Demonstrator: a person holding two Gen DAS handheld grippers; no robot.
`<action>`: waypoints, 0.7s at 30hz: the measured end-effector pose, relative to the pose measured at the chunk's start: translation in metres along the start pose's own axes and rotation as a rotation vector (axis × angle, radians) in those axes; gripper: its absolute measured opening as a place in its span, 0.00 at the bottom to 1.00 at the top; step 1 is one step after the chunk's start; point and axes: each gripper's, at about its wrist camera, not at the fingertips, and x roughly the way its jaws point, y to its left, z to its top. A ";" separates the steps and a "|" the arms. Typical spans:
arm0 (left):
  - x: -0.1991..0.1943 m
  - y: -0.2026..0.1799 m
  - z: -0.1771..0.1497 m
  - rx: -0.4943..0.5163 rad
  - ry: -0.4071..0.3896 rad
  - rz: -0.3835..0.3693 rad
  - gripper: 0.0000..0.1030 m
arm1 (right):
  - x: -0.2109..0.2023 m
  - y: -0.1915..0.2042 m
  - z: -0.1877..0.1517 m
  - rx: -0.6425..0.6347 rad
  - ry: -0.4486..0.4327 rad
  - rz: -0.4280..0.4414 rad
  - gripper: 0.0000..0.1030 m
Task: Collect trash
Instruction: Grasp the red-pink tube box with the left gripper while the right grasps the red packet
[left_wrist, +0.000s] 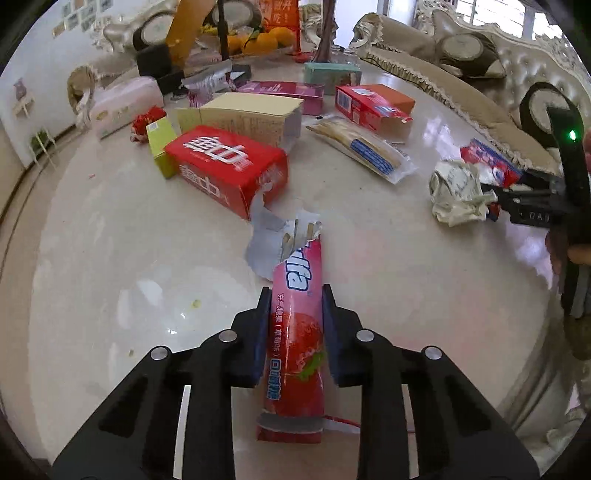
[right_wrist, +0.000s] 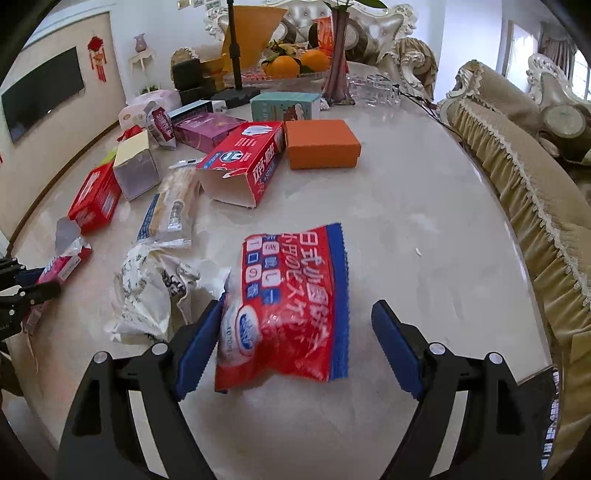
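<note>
My left gripper (left_wrist: 295, 295) is shut on a long pink candy wrapper (left_wrist: 297, 332) with a torn silver end, lying on the marble table (left_wrist: 110, 258). The wrapper also shows in the right wrist view (right_wrist: 61, 267). My right gripper (right_wrist: 295, 314) is open around a red and blue snack bag (right_wrist: 291, 306); its left finger touches the bag, the right finger stands apart. A crumpled white paper (right_wrist: 147, 295) lies just left of the bag and also shows in the left wrist view (left_wrist: 458, 192).
Several boxes lie on the table: a red box (left_wrist: 225, 166), a cream box (left_wrist: 251, 114), a red mask box (right_wrist: 243, 158), an orange box (right_wrist: 321, 144). A clear cracker pack (left_wrist: 365, 147) lies among them. A sofa (right_wrist: 535, 192) borders the right edge.
</note>
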 end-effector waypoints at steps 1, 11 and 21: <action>-0.001 -0.002 -0.003 0.000 -0.004 0.009 0.25 | 0.001 0.000 0.000 -0.004 0.003 0.010 0.72; -0.019 -0.003 -0.018 -0.176 -0.107 -0.033 0.23 | -0.021 0.000 0.005 0.037 -0.060 0.089 0.29; -0.107 -0.025 -0.051 -0.216 -0.261 -0.080 0.23 | -0.126 0.029 -0.030 -0.067 -0.205 0.226 0.29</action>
